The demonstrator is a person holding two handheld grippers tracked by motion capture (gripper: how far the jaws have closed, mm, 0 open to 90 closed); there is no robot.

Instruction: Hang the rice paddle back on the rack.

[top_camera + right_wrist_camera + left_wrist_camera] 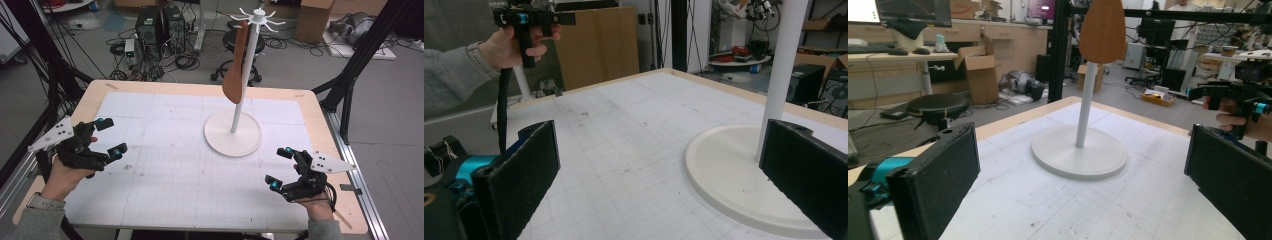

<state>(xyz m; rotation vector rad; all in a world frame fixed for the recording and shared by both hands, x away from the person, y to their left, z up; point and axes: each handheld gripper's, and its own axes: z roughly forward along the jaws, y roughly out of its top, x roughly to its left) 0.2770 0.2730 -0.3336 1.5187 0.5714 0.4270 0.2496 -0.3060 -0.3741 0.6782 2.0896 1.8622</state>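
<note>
Upper centre of the high view, the wooden spatula hangs from a hook of the white stand, blade down beside the pole. Your left tool at mid-left and right tool at lower right both sit spread and empty over the desk. You seem poised before the reach; next, bring a tool up to the spatula.

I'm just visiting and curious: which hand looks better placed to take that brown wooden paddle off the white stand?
Probably the right. The right gripper sits open close to the white stand, just off its round base. The left gripper, also open, is farther across the table. The wooden paddle hangs high, so either must lift.
</note>
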